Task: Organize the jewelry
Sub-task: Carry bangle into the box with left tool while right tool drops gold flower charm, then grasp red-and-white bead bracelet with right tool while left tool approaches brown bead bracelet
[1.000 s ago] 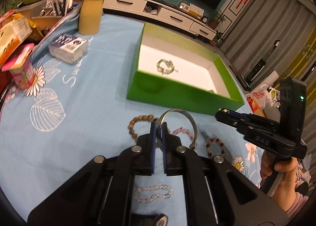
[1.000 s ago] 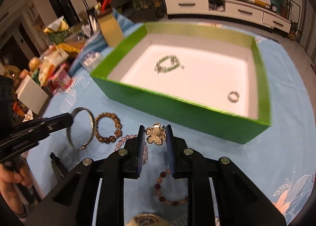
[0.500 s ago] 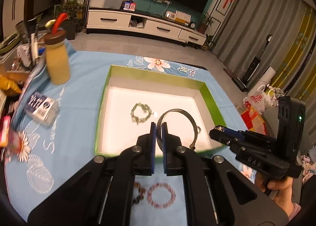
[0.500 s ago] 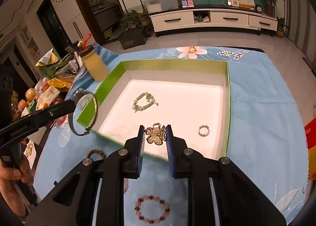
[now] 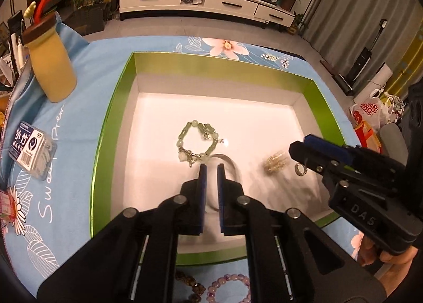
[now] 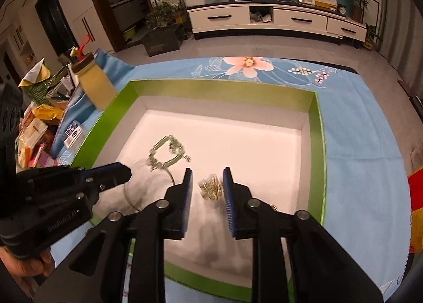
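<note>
Above the green, white-floored cardboard box [image 6: 316, 144], both tongs have just been opened for release: the gold flower brooch [image 6: 210, 187] is dropped free between the wide right tongs [image 6: 207, 186], the silver bangle [image 5: 230, 164] beyond the narrowly parted left tongs [image 5: 211, 170].

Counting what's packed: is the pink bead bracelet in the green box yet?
No, the pink bracelet lies on the cloth outside the box.

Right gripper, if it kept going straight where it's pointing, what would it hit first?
Most likely the gold flower brooch just released between its open jaws, then the green box's white floor; depth is hard to judge.
</note>
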A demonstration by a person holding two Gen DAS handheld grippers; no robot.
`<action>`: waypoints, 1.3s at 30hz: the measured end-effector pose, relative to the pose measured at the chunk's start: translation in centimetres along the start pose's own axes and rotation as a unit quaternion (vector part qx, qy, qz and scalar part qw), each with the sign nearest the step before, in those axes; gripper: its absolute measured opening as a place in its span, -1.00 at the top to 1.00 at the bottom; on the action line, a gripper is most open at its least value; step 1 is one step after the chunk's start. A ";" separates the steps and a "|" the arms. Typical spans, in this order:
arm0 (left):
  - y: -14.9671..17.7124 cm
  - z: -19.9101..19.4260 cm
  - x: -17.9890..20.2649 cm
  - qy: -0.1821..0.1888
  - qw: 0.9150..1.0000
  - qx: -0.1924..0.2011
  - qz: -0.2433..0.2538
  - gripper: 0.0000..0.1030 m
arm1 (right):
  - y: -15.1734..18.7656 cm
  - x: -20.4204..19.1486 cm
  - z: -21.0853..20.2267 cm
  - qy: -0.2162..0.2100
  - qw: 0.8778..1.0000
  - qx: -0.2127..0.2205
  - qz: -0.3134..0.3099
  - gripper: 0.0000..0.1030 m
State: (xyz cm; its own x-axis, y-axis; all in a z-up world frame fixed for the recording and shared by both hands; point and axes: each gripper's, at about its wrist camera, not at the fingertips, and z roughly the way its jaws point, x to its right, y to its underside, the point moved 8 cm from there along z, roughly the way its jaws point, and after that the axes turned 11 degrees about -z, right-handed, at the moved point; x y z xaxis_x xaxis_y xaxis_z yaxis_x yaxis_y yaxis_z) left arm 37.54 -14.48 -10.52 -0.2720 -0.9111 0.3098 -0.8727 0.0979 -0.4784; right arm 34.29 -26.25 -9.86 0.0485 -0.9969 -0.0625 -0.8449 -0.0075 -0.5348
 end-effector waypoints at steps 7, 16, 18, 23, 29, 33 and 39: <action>0.3 -3.5 -1.1 0.010 0.999 0.036 -0.017 -0.33 | 1.6 0.6 -3.3 -0.008 1.000 0.025 0.015 0.20; 4.8 -10.2 -6.6 0.019 0.993 0.080 -0.081 -0.70 | 5.9 1.5 -8.8 -0.013 0.997 0.064 0.040 -0.08; 6.3 -10.9 -8.3 0.010 0.992 0.077 -0.097 -0.71 | 7.3 1.7 -9.5 -0.016 0.997 0.061 0.049 -0.09; 10.8 -12.5 -11.8 -0.007 0.988 0.069 -0.135 -0.72 | 10.7 1.4 -10.8 -0.016 0.997 0.043 0.054 -0.09; 14.0 -13.7 -12.8 -0.008 0.988 0.055 -0.141 -0.74 | 14.6 0.9 -10.4 -0.009 0.998 0.004 0.055 -0.09; 15.3 -14.4 -12.1 -0.010 0.990 0.053 -0.130 -0.80 | 16.3 0.2 -10.1 -0.012 0.998 -0.013 0.056 -0.09; 16.6 -13.8 -10.9 -0.004 0.992 0.040 -0.117 -0.80 | 17.3 -0.9 -10.0 -0.007 0.999 -0.025 0.040 -0.09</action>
State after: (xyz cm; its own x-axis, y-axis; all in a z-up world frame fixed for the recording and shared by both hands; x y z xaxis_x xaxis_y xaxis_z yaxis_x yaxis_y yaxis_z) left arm 20.44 2.58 -10.44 -0.0623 -0.9088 0.4126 -0.8767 -0.1477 -0.4578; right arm 14.27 -26.29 -10.62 -0.0130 -0.9934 -0.1143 -0.8716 0.0673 -0.4855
